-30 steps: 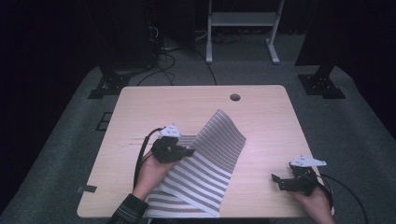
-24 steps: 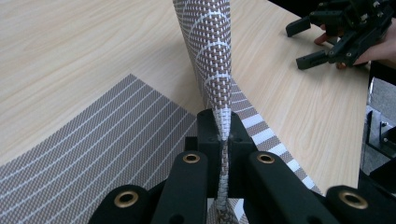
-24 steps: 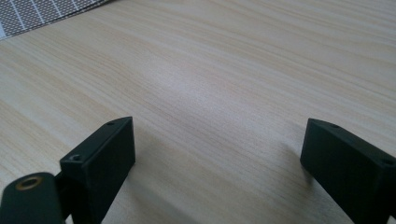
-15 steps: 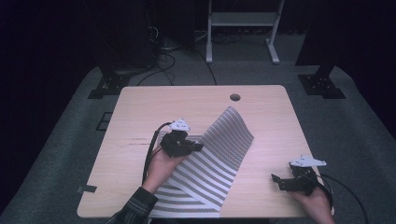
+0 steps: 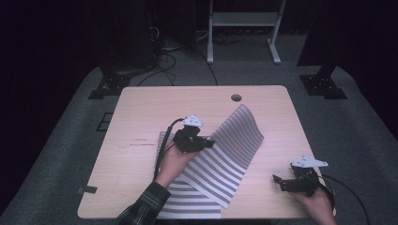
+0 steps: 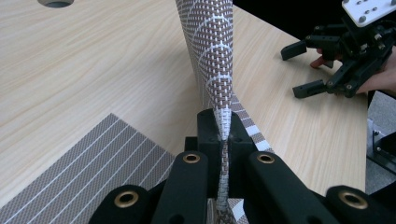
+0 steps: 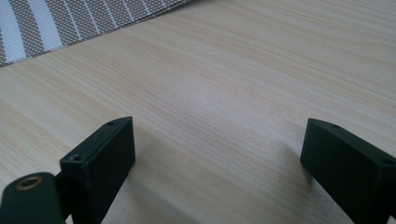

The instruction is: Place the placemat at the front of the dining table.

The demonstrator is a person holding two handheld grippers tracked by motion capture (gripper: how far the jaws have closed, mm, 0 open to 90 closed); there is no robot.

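A grey-and-white striped placemat (image 5: 234, 145) lies on the wooden table (image 5: 141, 112), one part lifted into a raised flap. My left gripper (image 5: 209, 142) is shut on the mat's edge near the table's middle. In the left gripper view the pinched cloth (image 6: 212, 51) rises from between the jaws of the left gripper (image 6: 223, 122), and a flat part of the mat (image 6: 93, 158) lies below. My right gripper (image 5: 278, 181) rests open at the table's front right corner, apart from the mat. In its own view the right gripper (image 7: 217, 149) has bare wood between its jaws, and the mat's edge (image 7: 70, 18) lies beyond.
A round cable hole (image 5: 236, 98) sits near the table's far edge. Dark stand feet (image 5: 110, 86) and a white frame (image 5: 241, 33) stand on the carpet behind the table. The right gripper (image 6: 299, 67) also appears far off in the left gripper view.
My left gripper has carried the pinched mat edge to the right and farther from the person, and the raised flap has shifted with it. The right gripper has stayed in place.
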